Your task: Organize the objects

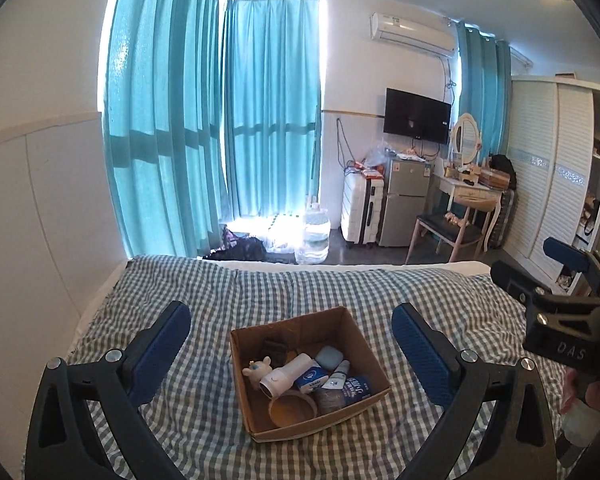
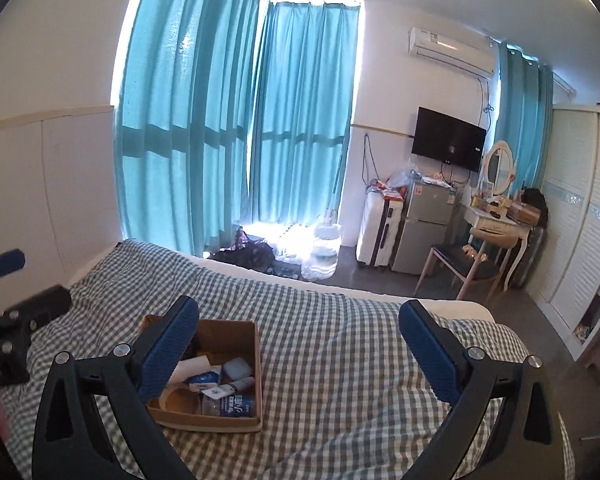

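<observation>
Cardboard box [image 1: 374, 366] sits on the checked bed [image 1: 400, 292], crammed with a white tube [image 1: 286, 376], a tape roll [image 1: 292, 410] and a blue pouch [image 1: 350, 390]. Both the left hand-held gripper [image 1: 291, 354] and right hand-held gripper [image 2: 299, 354] hang above with jaws wide apart and empty; I'd lower one straight onto the topmost item, pinching across its narrow side so neighbours don't lift with it

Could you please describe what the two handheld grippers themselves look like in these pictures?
Both the left gripper and the right gripper match: black Y-shaped plastic frames with triangular cut-outs and silver round bolts, carrying flat fingers faced with ribbed blue pads. White "DAS" lettering marks the right gripper's black body, seen from the left wrist view.
</observation>
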Demonstrator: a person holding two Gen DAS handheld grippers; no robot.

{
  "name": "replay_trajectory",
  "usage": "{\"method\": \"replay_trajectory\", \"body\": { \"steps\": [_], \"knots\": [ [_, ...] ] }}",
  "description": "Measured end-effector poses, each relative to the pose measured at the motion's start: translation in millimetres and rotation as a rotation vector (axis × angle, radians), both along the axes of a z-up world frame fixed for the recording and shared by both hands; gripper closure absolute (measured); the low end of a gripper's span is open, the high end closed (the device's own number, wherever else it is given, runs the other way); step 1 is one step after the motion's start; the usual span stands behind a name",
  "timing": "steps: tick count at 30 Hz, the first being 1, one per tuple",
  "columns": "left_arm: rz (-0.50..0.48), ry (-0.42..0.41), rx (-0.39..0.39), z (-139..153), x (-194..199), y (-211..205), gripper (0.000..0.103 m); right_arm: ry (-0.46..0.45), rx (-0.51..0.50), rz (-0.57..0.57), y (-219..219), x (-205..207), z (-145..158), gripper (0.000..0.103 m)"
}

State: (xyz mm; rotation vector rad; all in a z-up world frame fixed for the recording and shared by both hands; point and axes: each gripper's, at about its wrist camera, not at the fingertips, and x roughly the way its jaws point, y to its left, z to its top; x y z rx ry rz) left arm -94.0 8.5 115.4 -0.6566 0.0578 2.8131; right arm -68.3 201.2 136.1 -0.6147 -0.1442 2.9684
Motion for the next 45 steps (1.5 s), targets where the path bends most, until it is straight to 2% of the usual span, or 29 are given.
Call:
{"method": "replay_trajectory", "body": {
  "steps": [6, 11, 19, 30, 35, 40, 45],
  "knots": [
    [0.034, 0.019, -0.027, -6, 19, 6, 0.0, 0.012, -0.007, 0.049, 5, 31, -13, 0.002],
    [0.034, 0.075, -0.016, -11, 42, 11, 0.0, 0.002, -0.069, 0.075, 12, 46, -34, 0.002],
    [0.093, 0.103, -0.036, -43, 66, 21, 0.0, -0.008, -0.101, 0.045, 19, 48, -78, 0.002],
    [0.118, 0.044, -0.042, -107, 62, 18, 0.0, -0.03, -0.078, -0.003, 24, 46, -135, 0.002],
    [0.115, -0.01, -0.002, -122, 59, 14, 0.0, -0.015, -0.056, -0.016, 22, 47, -144, 0.002],
    [0.117, -0.009, -0.045, -131, 62, 18, 0.0, -0.045, -0.06, -0.014, 22, 44, -155, 0.002],
    [0.109, -0.011, -0.052, -133, 64, 18, 0.0, -0.051, -0.062, -0.004, 17, 44, -159, 0.002]
  ]
}}
